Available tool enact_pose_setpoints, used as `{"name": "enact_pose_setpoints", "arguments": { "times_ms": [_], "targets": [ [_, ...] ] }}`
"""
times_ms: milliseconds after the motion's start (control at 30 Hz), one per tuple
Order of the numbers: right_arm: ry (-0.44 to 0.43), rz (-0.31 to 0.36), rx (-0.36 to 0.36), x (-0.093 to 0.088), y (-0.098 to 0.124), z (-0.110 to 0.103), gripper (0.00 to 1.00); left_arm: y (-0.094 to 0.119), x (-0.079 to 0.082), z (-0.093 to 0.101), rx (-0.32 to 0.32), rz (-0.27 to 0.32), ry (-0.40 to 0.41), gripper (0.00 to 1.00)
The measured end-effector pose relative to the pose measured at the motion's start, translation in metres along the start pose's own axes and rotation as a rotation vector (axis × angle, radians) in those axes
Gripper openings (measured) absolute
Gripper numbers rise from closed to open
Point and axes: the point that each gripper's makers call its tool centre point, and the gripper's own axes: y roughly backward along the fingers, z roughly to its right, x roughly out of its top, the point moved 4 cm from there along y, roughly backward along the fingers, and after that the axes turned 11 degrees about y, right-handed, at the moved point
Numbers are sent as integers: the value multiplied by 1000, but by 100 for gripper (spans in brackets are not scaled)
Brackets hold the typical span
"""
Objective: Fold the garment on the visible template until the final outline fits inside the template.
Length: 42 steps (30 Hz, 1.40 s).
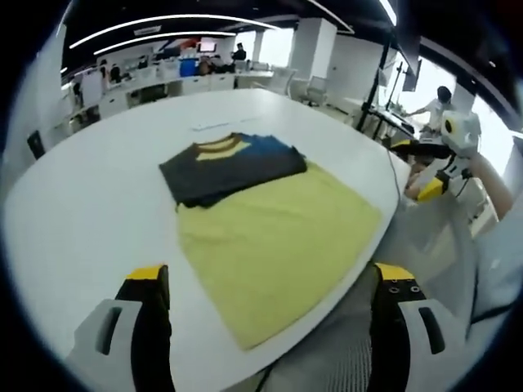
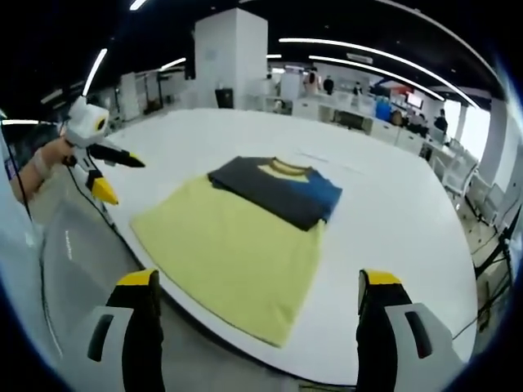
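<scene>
We hold both grippers back off the worktop (image 1: 98, 196), jaws spread, empty, so folded garment (image 1: 233, 167) and yellow template (image 1: 278, 245) show whole

Long ceiling light strips (image 1: 172, 20) and bright windows (image 1: 276, 45) at the far side give even, fairly bright light, so the white table (image 1: 98, 188) reads pale with a soft sheen and only a thin shadow lies under the edges of the folded shirt (image 2: 278, 189) and the yellow mat (image 2: 233, 253). Daylight blows out to white at the right edge of the left gripper view and again near the right edge of the right gripper view. Both views bend strongly toward their edges, curving the table's rim and the light strips, and the near gripper jaws and far office background look soft, while the table centre is reasonably sharp.
</scene>
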Motion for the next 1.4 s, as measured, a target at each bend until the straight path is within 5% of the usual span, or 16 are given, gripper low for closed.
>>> {"name": "enact_pose_setpoints", "arguments": {
  "times_ms": [433, 633, 767, 900, 1400],
  "targets": [
    [-19, -58, 69, -19, -11, 0, 89, -9, -28, -10, 17, -90, 48, 93],
    [-9, -112, 116, -29, -14, -6, 74, -11, -38, -16, 15, -119, 73, 86],
    [0, -139, 126, -33, -15, -7, 73, -12, -44, -19, 14, -146, 90, 75],
    [-12, -163, 130, -39, -18, -6, 72, -14, -50, -22, 22, -166, 94, 74],
    [-68, -272, 197, -61, -27, -10, 52, -22, -68, -30, 35, -245, 168, 51]
  ]
}}
